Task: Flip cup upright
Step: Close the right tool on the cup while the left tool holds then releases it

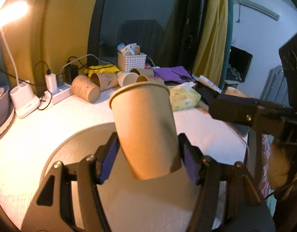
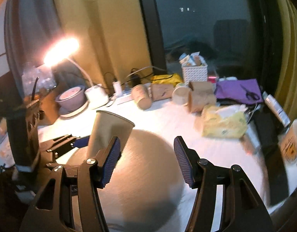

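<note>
Got the paper cup (image 1: 146, 127) pinched between my left fingers (image 1: 148, 154), rim up but leaning, probably just off the tabletop (image 1: 51, 116). I'd level it before letting go. Right fingers (image 2: 147, 162) open, empty.

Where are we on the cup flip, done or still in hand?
Mostly done: the paper cup is rim-up, tilted a little, clamped by the left gripper above the round grey mat. The right gripper is open and empty. Left: set the cup down and release. Other cups still lie sideways behind.
</note>
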Tool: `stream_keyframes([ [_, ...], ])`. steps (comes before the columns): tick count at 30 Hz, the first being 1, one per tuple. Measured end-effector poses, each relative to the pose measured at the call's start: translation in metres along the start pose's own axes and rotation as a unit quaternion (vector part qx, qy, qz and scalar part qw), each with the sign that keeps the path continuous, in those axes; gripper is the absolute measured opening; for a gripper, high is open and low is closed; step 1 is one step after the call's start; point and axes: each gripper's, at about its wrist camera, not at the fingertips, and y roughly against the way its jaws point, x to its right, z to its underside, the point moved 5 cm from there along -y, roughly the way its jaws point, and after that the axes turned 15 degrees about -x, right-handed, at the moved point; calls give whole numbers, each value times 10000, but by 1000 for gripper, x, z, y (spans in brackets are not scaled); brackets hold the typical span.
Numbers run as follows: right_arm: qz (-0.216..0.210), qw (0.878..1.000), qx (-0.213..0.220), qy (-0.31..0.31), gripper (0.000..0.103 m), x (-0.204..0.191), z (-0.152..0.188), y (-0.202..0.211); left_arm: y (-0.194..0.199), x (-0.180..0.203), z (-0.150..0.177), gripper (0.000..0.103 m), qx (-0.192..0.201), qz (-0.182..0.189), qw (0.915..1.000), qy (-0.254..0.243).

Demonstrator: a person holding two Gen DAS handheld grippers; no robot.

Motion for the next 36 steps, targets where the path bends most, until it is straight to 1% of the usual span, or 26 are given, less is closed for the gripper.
stream_keyframes([
  [5,-269,9996,-43,35,61,-31,22,6,26,5,31,63,267,-82,9995,-167],
  [12,-745,9972,-90,7,61,-69,51,15,55,13,69,63,561,-35,9979,-311],
  [14,-816,9966,-115,10,63,-78,59,17,64,17,80,63,669,-51,9969,-407],
  [15,-842,9964,-127,11,67,-82,62,18,68,18,84,63,719,-74,9964,-449],
  [16,-883,9960,-130,21,69,-85,65,19,73,21,90,63,783,-118,9955,-511],
  [19,-1058,9943,-130,48,69,-95,74,23,81,25,103,63,914,-190,9936,-629],
  [22,-1247,9921,-140,9,69,-101,81,27,90,32,114,63,1068,-266,9909,-772],
  [24,-1391,9902,-142,-32,69,-102,83,28,94,35,118,63,1127,-249,9898,-830],
  [30,-1797,9834,-216,-164,70,-106,82,25,97,37,122,63,1190,-160,9889,-870],
  [33,-1949,9802,-260,-238,70,-106,81,22,96,37,124,63,1220,-145,9883,-908],
  [36,-2023,9785,-297,-262,70,-106,81,20,98,39,128,63,1243,-48,9876,-960],
])
